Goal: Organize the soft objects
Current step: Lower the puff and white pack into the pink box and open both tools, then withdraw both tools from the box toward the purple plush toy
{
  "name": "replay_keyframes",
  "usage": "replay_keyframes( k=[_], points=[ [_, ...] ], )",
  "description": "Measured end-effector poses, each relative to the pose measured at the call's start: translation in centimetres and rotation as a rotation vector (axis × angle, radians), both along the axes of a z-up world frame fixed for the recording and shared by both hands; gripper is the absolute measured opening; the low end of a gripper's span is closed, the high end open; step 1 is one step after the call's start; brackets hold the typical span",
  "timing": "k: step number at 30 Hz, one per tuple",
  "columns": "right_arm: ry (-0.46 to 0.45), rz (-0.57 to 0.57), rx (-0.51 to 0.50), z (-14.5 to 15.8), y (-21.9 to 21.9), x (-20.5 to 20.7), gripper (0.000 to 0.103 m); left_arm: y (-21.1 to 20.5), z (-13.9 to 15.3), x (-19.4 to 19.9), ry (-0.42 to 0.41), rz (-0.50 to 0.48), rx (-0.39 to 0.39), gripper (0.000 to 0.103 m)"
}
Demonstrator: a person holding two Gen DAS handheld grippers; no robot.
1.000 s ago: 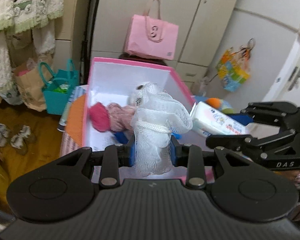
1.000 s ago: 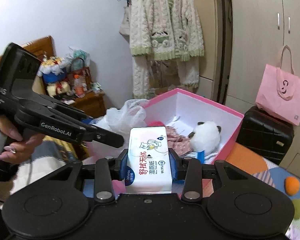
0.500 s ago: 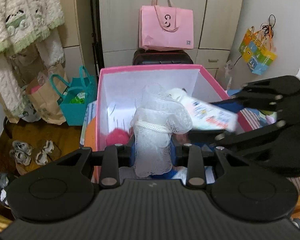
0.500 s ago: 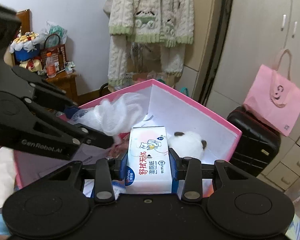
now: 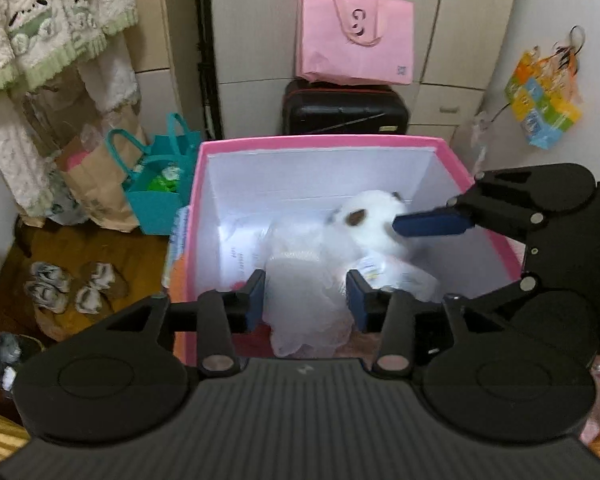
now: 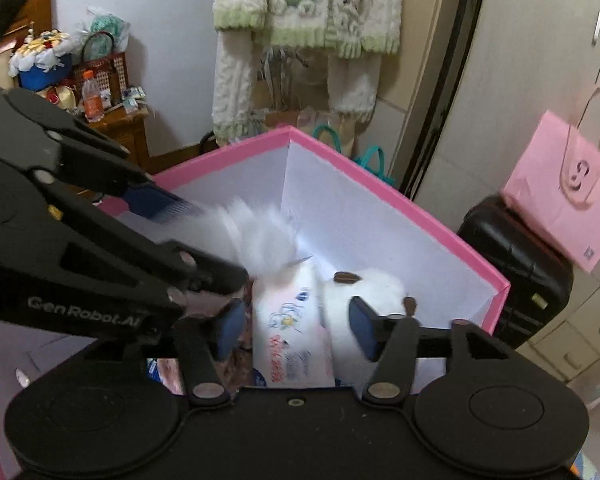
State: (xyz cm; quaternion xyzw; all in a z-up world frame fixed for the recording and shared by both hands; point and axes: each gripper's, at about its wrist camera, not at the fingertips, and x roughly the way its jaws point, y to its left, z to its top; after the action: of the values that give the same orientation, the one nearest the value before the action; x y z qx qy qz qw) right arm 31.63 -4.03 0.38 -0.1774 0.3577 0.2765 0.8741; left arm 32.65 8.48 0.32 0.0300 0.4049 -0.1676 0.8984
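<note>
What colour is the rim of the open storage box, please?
Pink rim with white inner walls; the left wrist view shows it best.

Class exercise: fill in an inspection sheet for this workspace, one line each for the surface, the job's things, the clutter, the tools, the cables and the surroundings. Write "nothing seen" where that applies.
Surface: nothing seen beyond wooden floor left of the box.
Job's things: pink box, white inside, holds a white plush toy; mesh bath pouf and wipes pack are dropping into it.
Clutter: teal bag, slippers, brown paper bag.
Tools: left tool opening, pouf between pads; right tool opening, pack between pads.
Cables: nothing seen.
Surroundings: pink tote on black suitcase, hanging knitwear, wardrobe doors.
</note>
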Motion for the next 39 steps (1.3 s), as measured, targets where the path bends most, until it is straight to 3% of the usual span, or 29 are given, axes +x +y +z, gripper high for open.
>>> replay_keyframes(
  k=[5,13,24,30,39],
  points=[
    [-0.030,-0.004,0.005,1.3,-0.9,-1.9,0.065,0.3,1.0,-2.2,-0.026,-0.023,-0.011,0.056],
    [-0.017,-0.011,0.033,3.2,-2.2,-5.4,0.065,0.9,3.0,-6.4,-0.071,-0.040,-0.030,0.059],
    [0.010,0.000,0.017,5.7,-3.1,-10.9,0.065,1.0,6.0,-11.8,-0.028,-0.145,-0.087,0.059],
    [-0.020,0.007,0.008,7.1,-3.6,-14.3,0.068,0.7,7.0,-14.3,-0.039,-0.172,-0.077,0.062],
    [-0.022,0.014,0.014,7.9,-5.4,-18.9,0.069,-0.5,7.0,-17.8,0.009,-0.217,-0.043,0.064]
  ],
)
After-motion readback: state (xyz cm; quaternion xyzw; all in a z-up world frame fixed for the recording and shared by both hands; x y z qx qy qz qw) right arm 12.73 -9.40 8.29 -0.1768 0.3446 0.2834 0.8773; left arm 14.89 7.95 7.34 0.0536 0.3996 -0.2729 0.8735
